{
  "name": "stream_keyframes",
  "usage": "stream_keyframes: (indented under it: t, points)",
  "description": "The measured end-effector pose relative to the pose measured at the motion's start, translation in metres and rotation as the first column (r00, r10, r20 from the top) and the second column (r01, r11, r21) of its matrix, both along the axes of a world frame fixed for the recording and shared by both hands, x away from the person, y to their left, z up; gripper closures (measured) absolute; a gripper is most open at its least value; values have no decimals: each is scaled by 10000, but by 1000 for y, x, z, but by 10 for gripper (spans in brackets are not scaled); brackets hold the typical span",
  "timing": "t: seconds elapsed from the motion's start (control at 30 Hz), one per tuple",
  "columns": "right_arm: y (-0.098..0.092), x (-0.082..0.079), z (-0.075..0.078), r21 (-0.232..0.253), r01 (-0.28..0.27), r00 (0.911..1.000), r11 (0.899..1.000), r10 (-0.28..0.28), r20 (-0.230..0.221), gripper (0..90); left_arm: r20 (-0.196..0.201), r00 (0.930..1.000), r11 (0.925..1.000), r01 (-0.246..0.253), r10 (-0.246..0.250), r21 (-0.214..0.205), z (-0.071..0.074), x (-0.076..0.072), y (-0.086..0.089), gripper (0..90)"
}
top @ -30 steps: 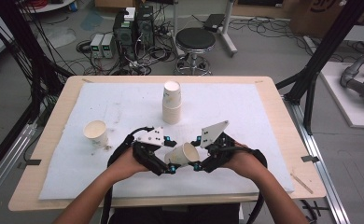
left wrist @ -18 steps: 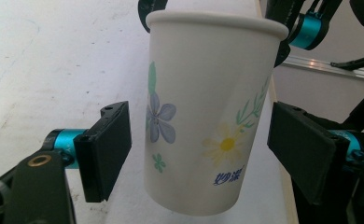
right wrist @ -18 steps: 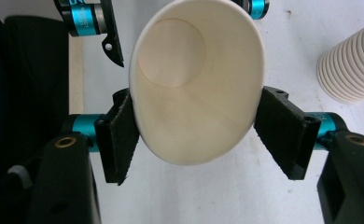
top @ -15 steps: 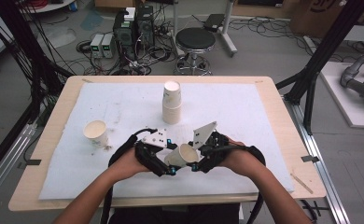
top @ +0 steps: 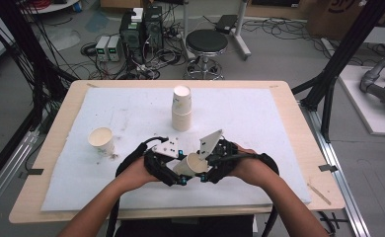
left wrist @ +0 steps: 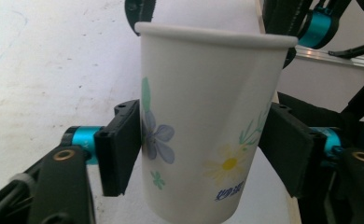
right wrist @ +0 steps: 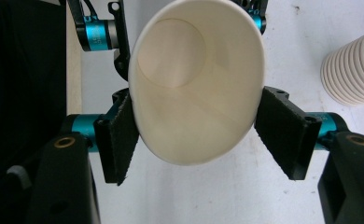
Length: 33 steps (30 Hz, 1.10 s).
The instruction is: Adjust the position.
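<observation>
Nearest the person, at the front of the surface (top: 279, 94), a paper cup (top: 190, 165) hangs in the air between both grippers, tilted with its mouth toward the right gripper. The left gripper (left wrist: 203, 158) has just been closing its jaws, and they now pinch the cup across its flowered wall about midway down, pads against both sides. The right gripper (right wrist: 194, 140) has its jaws pressed on the cup near the rim, hard enough that the mouth is squeezed into an oval. So the cup is held twice, by two hands that can pull against each other. That is the chief risk: if either hand shifts or twists while both grip, the thin paper could crease, tear at the rim, or spring out of one pair of pads. If the right lets go before the left grip is firm, the cup may pivot in the left jaws and drop, since the wall tapers and is smooth. More squeeze from either side would likely buckle it for good. Farther out to the left a single cup (top: 101, 140) stands upright, and beyond, near the middle, a cup stack (top: 181, 108) stands; a wide swing of a hand could tip either.
</observation>
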State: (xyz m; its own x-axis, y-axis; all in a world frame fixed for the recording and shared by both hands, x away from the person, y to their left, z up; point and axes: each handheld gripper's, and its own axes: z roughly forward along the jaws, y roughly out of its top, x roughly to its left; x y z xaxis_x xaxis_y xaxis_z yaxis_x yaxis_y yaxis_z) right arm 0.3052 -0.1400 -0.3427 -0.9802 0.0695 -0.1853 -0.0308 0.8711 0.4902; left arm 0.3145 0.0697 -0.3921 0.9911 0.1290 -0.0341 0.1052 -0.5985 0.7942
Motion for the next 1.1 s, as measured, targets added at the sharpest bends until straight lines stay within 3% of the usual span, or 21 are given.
stream_keyframes:
  t: [0.4, 0.6, 0.73, 0.83, 0.97, 1.1]
  points:
    - [3, -1, 1, 88, -156, 9998, 9998, 154, 143, 303, -45, 10000, 10000, 44, -44, -9, -1, 0, -1, 337]
    - [-1, 4, 2, 993, 79, 9993, 9950, -43, -360, 265, -280, 9996, 9990, -100, 88, -443, -3, 0, 2, 323]
    - [-6, 5, 3, 1966, 472, 9962, 9793, -316, -815, 234, -384, 9987, 9960, -367, 336, -818, -7, -1, 6, 316]
    - [-10, 5, 4, 2483, 614, 9965, 9667, -450, -711, 223, -402, 9979, 9933, -539, 500, -1019, -11, 0, 9, 316]
    - [-20, 5, 5, 3058, 870, 9950, 9481, -674, -741, 223, -558, 9936, 9833, -1053, 980, -1483, -15, 1, 16, 316]
    - [-32, 3, 5, 3706, 1237, 9921, 9205, -1065, -666, 223, -499, 9883, 9705, -1510, 1441, -1878, -18, 1, 25, 313]
